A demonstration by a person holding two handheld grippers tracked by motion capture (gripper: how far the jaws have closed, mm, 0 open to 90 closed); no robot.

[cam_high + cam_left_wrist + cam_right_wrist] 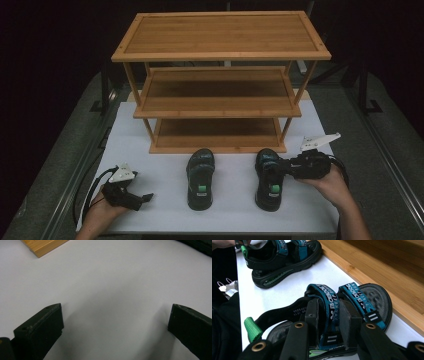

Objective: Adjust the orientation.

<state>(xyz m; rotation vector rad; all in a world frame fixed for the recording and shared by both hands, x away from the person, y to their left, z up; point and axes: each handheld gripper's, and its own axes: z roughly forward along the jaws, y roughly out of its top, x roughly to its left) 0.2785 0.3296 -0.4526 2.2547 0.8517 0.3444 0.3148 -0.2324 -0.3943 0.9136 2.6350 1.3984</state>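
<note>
Two sandals at 6 o'clock of bamboo rack [220, 60] | right sandal [268, 179] strap pinched by right gripper [329, 315] | left gripper [115, 325] spread, idle | risk: strap slipped from shallow pinch, sandal dropped

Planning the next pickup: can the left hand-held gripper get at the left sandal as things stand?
Probably yes. The left hand-held gripper rests open on the white table beside the left sandal, with bare surface between them.
</note>
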